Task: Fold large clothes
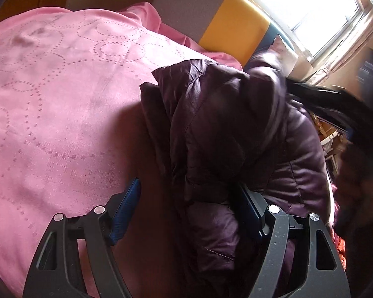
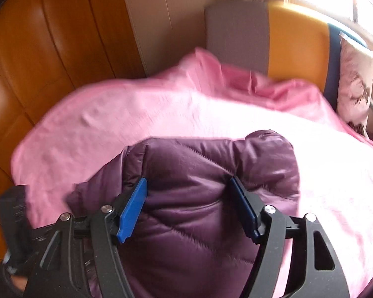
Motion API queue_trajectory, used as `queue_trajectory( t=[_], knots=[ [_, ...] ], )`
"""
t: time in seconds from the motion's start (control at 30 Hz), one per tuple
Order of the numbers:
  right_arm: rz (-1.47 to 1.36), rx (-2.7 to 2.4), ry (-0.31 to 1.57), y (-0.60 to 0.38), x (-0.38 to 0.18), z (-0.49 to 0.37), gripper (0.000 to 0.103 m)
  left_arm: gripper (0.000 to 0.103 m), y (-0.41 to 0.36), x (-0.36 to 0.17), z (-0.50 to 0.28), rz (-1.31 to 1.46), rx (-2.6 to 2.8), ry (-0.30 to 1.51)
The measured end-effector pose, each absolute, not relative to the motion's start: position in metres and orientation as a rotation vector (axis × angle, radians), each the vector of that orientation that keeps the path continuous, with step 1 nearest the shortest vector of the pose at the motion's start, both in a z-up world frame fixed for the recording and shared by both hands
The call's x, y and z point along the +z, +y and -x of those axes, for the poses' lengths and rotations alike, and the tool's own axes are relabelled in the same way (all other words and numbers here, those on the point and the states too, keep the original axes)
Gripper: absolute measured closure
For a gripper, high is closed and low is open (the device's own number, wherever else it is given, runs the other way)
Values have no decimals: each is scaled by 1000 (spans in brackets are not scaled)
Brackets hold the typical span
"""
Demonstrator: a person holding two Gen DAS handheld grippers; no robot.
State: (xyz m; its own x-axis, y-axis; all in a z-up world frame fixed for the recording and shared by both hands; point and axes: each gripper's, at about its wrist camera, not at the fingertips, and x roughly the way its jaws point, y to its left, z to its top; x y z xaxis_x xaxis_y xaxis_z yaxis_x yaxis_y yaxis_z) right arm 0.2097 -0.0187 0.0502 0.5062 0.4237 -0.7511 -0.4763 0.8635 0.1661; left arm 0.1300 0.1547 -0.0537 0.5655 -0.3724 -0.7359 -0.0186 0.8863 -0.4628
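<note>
While the left wrist camera looks down over the pink bedspread point(image 1: 49, 104), the left gripper point(image 1: 186, 213) has its fingers spread wide, with the purple puffer jacket point(image 1: 223, 129) bunched up between them and off to the right. The right-hand blue pad point(image 1: 248, 213) is pressed into or buried behind a fold of the quilted fabric, while the left-hand pad point(image 1: 126, 213) stands clear over shadowed bedspread — so nothing is pinched. The jacket rises in a heap ahead of this gripper, its bulk running away from the camera toward the yellow and grey headboard point(image 1: 231, 24) and the bright window point(image 1: 310, 7). A dark blurred shape at the far right edge cannot be identified.

From the right wrist camera, the right gripper point(image 2: 189, 208) is likewise wide open, straddling the puffer jacket point(image 2: 199, 173) from above. Here the jacket reads as a rounded, already doubled-over bundle lying on the bedspread point(image 2: 112, 114), its folded edge directly ahead of the fingertips and its long axis running roughly left to right across the view. Both blue pads sit beside the fabric at the sides of the bundle; whether they touch it is hard to tell through the blur.

Judging from both views, the jacket lies between the two grippers, nearer and more squarely centred under the right one — the right looks better placed to close on the bundle, the left to gather the heaped side.
</note>
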Motion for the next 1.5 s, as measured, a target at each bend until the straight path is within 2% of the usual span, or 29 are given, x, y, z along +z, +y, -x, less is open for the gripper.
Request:
queue_trajectory(
  t=[0.17, 0.3, 0.33, 0.4, 0.53, 0.67, 0.8, 0.83, 0.87, 0.9, 0.93, 1.0, 1.07, 1.3, 1.5],
  knots=[
    [137, 475, 1001, 7, 11, -238, 27, 29, 173, -67, -128, 494, -237, 961],
    [116, 478, 979, 4, 10, -231, 23, 29, 182, -72, -127, 521, -266, 962],
    [75, 505, 965, -5, 16, -226, 21, 29, 183, -70, -125, 517, -271, 961],
    [-29, 551, 918, -26, 31, -210, 7, 29, 186, -69, -119, 513, -280, 956],
    [-244, 550, 868, -95, 35, -194, 4, 30, 194, -70, -115, 540, -307, 949],
    [-419, 600, 981, -141, -4, -186, 4, 30, 201, -73, -109, 560, -321, 939],
    [-609, 749, 1075, -143, -49, -183, 3, 35, 207, -74, -101, 593, -337, 932],
    [-638, 773, 1085, -141, -54, -184, 4, 40, 212, -74, -99, 604, -350, 928],
    [-655, 794, 1082, -139, -57, -184, 9, 48, 214, -75, -97, 622, -368, 921],
    [-664, 803, 1070, -139, -58, -184, 19, 52, 215, -75, -94, 648, -391, 913],
    [-663, 807, 1054, -140, -55, -182, 24, 56, 214, -75, -93, 667, -410, 907],
    [-624, 811, 1012, -142, -44, -176, 42, 60, 210, -70, -87, 669, -441, 890],
    [-590, 817, 966, -148, -31, -169, 47, 64, 202, -65, -82, 673, -472, 880],
    [-544, 707, 730, -239, 29, -134, 51, 65, 130, -30, -98, 624, -664, 868],
    [-580, 499, 689, -341, 22, -125, 51, 65, 15, -7, -146, 474, -817, 922]
  ],
)
